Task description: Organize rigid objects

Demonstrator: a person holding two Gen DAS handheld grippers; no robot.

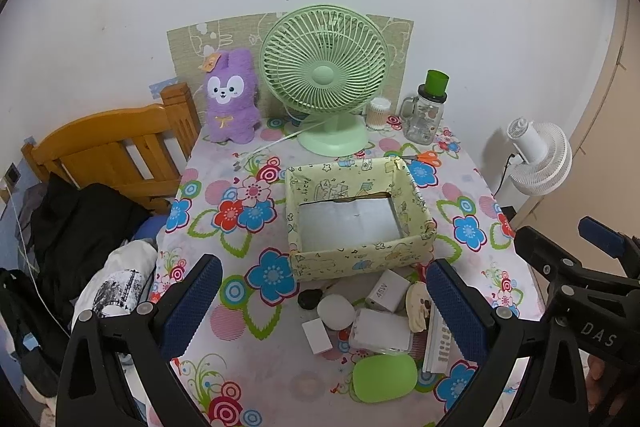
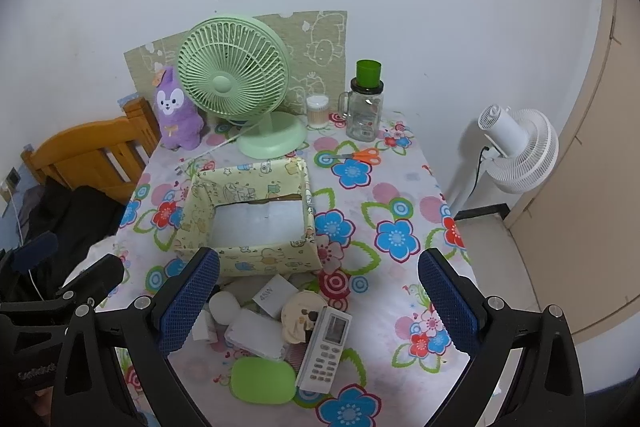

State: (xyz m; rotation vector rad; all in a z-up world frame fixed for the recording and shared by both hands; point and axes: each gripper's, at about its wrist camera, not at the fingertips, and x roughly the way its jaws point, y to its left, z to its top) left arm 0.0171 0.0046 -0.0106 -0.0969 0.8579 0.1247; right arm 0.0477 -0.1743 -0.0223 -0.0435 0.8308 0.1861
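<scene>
Both grippers (image 1: 324, 303) (image 2: 318, 293) wide apart, empty, remote's keypad (image 2: 325, 351) readable only from right wrist, possibly edge-on left.

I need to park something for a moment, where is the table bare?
Free cloth lies left of the yellow box and right of it, below the scissors. It is crowded in front of the box, around the remote and green case.

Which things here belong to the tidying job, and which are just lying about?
Job:
patterned box, empty
remote control
green case
white charger
white round object
both tongs, left and right, open

Lying about:
green fan
purple plush toy
glass jar
scissors
</scene>
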